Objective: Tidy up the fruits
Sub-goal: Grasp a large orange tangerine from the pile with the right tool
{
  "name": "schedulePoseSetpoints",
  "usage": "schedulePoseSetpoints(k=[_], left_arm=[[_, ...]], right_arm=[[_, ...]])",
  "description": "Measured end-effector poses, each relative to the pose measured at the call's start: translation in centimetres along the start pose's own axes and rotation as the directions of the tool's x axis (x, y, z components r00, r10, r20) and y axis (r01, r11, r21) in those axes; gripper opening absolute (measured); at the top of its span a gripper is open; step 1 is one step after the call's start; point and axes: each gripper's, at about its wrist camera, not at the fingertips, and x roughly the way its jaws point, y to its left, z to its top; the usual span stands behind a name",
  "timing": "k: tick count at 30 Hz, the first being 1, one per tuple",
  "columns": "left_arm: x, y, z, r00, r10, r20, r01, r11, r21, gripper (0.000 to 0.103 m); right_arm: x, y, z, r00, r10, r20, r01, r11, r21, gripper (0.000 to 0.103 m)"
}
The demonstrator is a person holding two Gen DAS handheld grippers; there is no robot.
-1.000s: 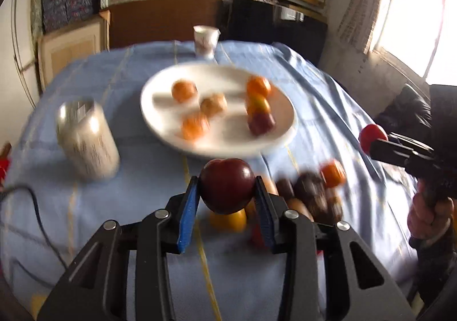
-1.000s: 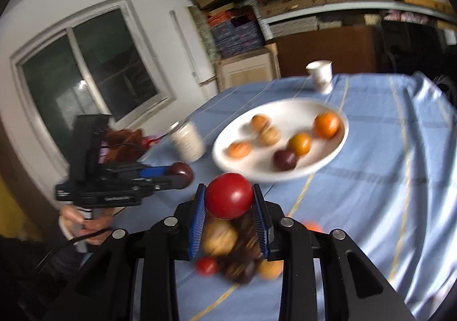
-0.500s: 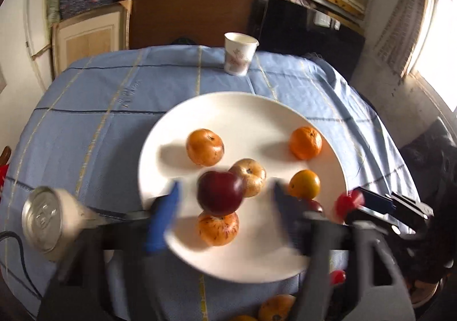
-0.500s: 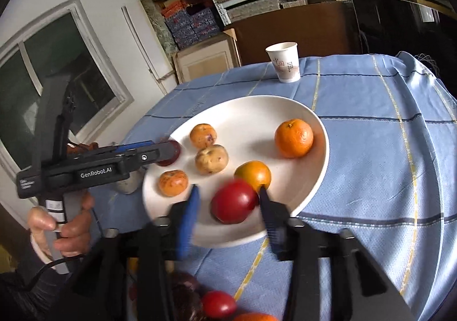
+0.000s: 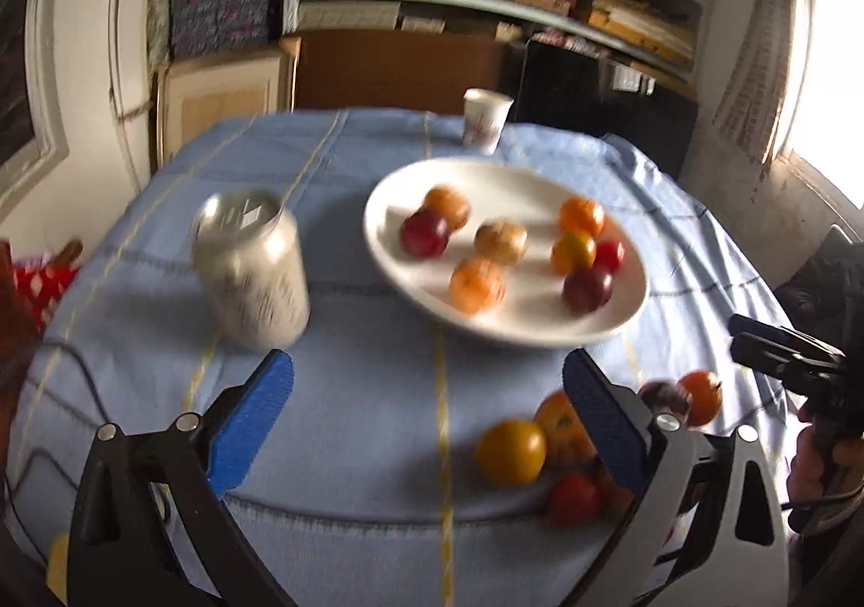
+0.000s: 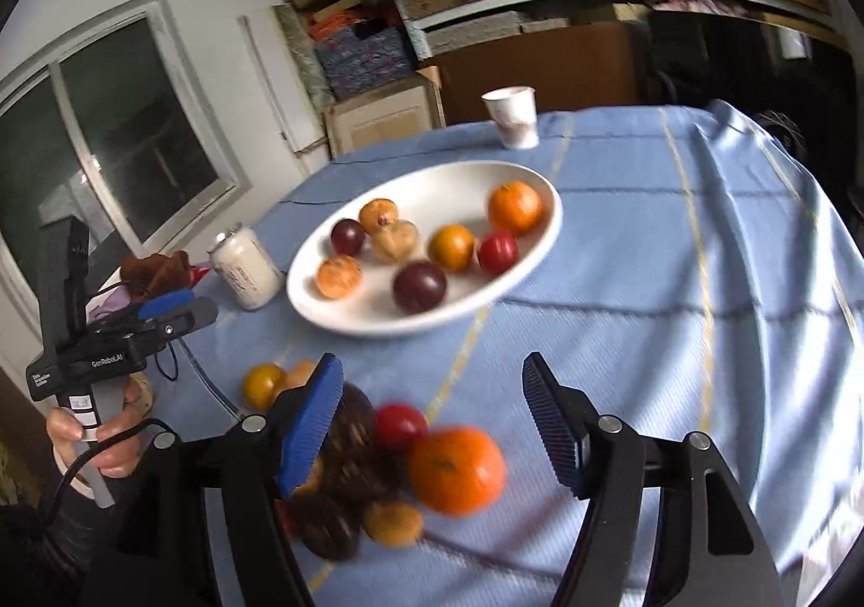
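Both jaws have just been opening; the left gripper (image 5: 426, 410) and right gripper (image 6: 432, 412) stand apart, empty. Next fruit, the orange (image 6: 456, 469) at 6 o'clock of the plate (image 6: 545, 223), should be straddled squarely before closing.

Round table (image 5: 378, 391) w/ blue yellow-striped cloth, bearing white plate (image 5: 389, 250) of fruit at centre, paper cup (image 5: 485, 120) at far edge, pale can (image 5: 251, 264) left of plate, loose fruit pile (image 6: 410, 466) on cloth near front edge, cable (image 5: 59, 364) front left.
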Motion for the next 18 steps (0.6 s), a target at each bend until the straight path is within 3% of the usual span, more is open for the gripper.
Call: schedulePoseSetpoints(k=[7, 18], left_arm=[[-0.8, 1.6, -0.9, 1.000, 0.011, 0.008, -0.010, 0.998, -0.069, 0.098], [-0.5, 0.5, -1.4, 0.999, 0.037, -0.007, -0.037, 0.999, -0.011, 0.098]], right_arm=[[0.5, 0.1, -1.2, 0.998, -0.041, -0.043, 0.040, 0.999, -0.015, 0.070], [1.2, 0.7, -2.3, 0.989, -0.104, -0.107, 0.096, 0.993, -0.070, 0.058]])
